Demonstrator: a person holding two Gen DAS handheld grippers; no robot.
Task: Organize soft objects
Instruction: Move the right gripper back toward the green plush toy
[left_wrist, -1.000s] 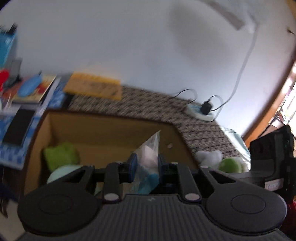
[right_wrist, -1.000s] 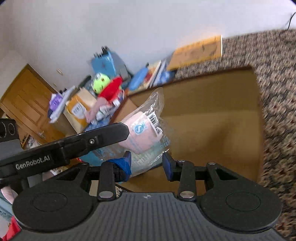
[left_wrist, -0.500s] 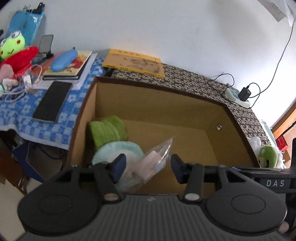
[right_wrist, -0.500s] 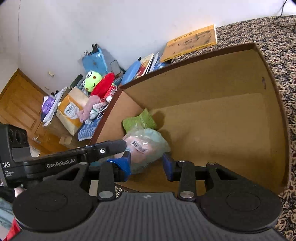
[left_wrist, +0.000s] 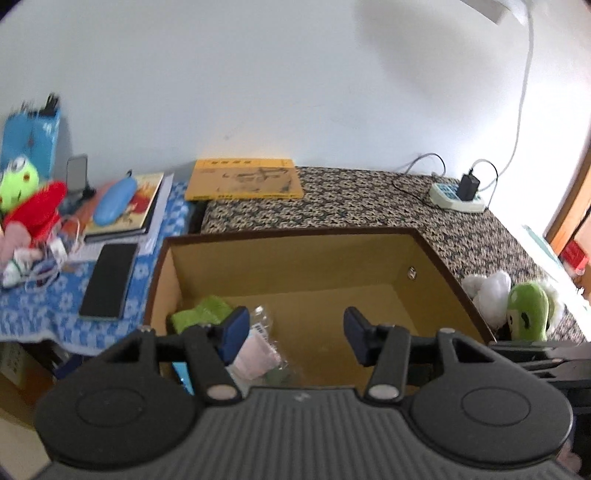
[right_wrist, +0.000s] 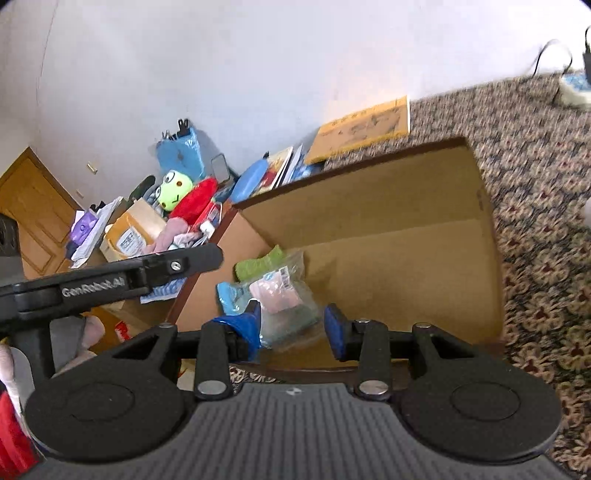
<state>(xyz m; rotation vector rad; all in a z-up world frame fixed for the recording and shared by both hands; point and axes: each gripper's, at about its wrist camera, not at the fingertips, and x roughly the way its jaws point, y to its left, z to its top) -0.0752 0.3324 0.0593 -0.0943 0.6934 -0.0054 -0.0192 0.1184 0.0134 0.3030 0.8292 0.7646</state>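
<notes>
Your left gripper (left_wrist: 291, 334) hangs over the near-left corner of the cardboard box (left_wrist: 295, 258); its jaws have just been opening and now stand wide apart with nothing pressed between the pads. The bagged pink soft item (right_wrist: 279, 291) lies on the box floor in that near-left corner, just beside your left blue pad in the left wrist view, clear of it as far as the blurred frame lets you judge. Your right gripper (right_wrist: 293, 328) sits at the near rim, jaws parted and empty, the bag showing beyond the gap.

The box's dark rim runs all round, and most of its floor to the right and back is bare, so you have open room there. The left gripper's black body (right_wrist: 110, 280) crosses the left side of the right wrist view, close to the box's left wall.

The bag is clear crinkled plastic with a barcode label; inside are a pink piece and a bright blue card. Behind it, against the left wall, lies a green cloth (right_wrist: 260, 264). Outside the right wall, a green plush (left_wrist: 526, 308) and a white fluffy toy (left_wrist: 487, 290) rest on the patterned cover (left_wrist: 351, 199)
</notes>
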